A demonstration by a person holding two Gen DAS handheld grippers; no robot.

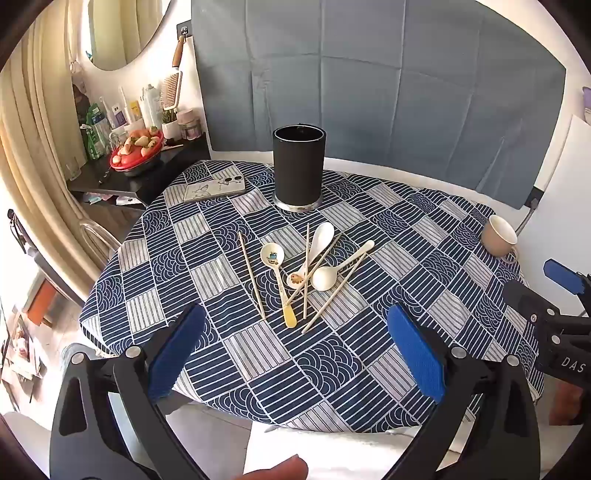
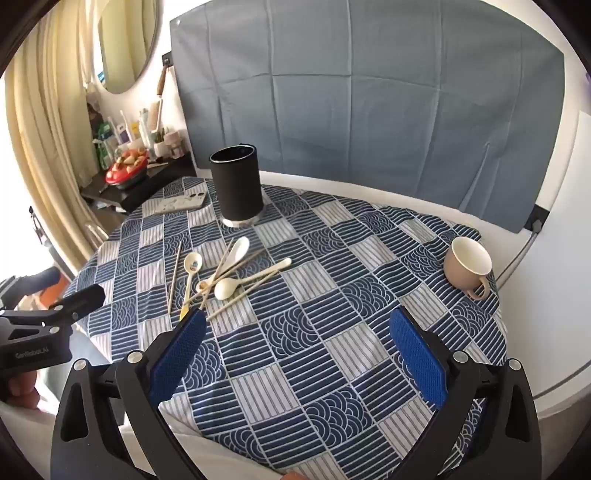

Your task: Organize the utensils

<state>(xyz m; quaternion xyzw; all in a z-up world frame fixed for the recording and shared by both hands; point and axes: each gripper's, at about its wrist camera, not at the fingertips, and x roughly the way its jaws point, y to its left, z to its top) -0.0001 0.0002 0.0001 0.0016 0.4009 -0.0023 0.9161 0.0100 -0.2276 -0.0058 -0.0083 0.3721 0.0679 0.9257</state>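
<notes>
Nearest: left gripper (image 1: 295,347) and right gripper (image 2: 295,347), fingers wide apart, nothing held. Mid-counter (image 1: 369,354): chopsticks (image 1: 252,275) and spoons (image 1: 325,277) lay crossed in a loose pile, long axes mostly near-to-far, fanning outward. Beyond: black holder (image 1: 297,168) upright, seemingly empty. Task judged not yet begun.

Phone (image 1: 215,188) lying flat on the surface's blue-and-white patterned tablecloth (image 1: 332,354), near the far left edge. Beige mug (image 2: 468,266) sitting near the right edge, tipped toward the camera. Grey-blue cloth (image 1: 388,81) hanging on the wall behind. Side shelf (image 1: 147,177) at left carrying a red bowl of strawberries (image 1: 136,151) and assorted bottles (image 1: 122,110). Hairbrush (image 1: 173,85) hanging beside a round mirror (image 1: 122,33); cream curtain (image 1: 33,147) draping at far left.
</notes>
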